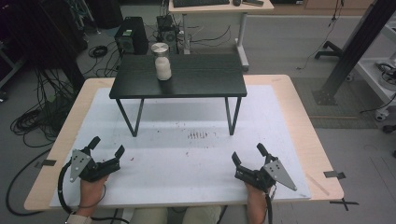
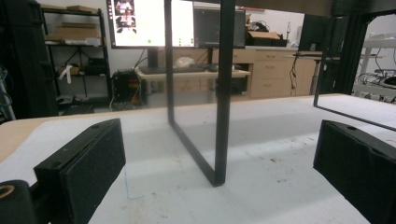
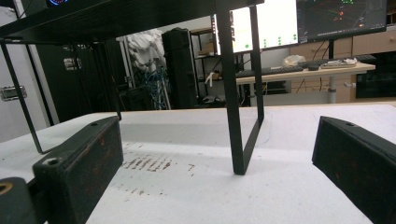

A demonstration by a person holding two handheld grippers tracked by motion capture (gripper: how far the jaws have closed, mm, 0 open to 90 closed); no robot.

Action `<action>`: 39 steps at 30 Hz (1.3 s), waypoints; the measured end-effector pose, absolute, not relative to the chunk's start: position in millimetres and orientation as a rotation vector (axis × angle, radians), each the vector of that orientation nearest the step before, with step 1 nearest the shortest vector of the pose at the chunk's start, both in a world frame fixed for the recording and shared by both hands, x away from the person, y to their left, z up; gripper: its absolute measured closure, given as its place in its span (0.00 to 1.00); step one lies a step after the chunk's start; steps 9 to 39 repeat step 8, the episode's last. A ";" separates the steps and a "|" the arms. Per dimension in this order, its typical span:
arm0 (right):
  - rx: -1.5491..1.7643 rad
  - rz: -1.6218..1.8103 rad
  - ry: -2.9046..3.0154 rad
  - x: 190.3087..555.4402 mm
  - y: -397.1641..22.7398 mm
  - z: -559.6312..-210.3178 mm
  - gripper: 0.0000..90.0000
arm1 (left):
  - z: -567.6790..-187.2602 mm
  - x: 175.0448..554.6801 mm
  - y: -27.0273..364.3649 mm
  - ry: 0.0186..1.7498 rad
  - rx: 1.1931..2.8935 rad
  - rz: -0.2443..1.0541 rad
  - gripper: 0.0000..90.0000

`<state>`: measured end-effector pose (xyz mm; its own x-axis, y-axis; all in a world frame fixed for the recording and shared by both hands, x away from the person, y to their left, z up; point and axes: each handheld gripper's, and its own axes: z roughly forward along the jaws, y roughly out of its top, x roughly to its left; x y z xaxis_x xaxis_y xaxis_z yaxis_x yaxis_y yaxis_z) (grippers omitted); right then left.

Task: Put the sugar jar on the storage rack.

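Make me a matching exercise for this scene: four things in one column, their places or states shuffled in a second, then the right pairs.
Things:
1. jar
2. left gripper
3. right gripper
4. brown marks

Places or states:
A. open, at the near right of the white mat
B. on the mat, in front of the black stand
C. upright on top of the stand, metal lid on
D. open, at the near left of the mat

Pairs: 1-C, 2-D, 3-A, 4-B
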<state>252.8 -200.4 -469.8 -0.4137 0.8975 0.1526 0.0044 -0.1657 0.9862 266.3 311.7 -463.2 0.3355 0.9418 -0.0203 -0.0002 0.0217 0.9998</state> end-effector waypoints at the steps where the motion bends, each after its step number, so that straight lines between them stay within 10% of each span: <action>1: 1.075 1.662 1.409 252.8 -200.4 -469.8 0.02 | -463.1 266.3 311.7 0.961 1.334 0.941 0.03; 39: 1.075 1.661 1.413 253.0 -200.4 -469.8 0.02 | -463.1 266.3 311.7 0.962 1.333 0.941 0.03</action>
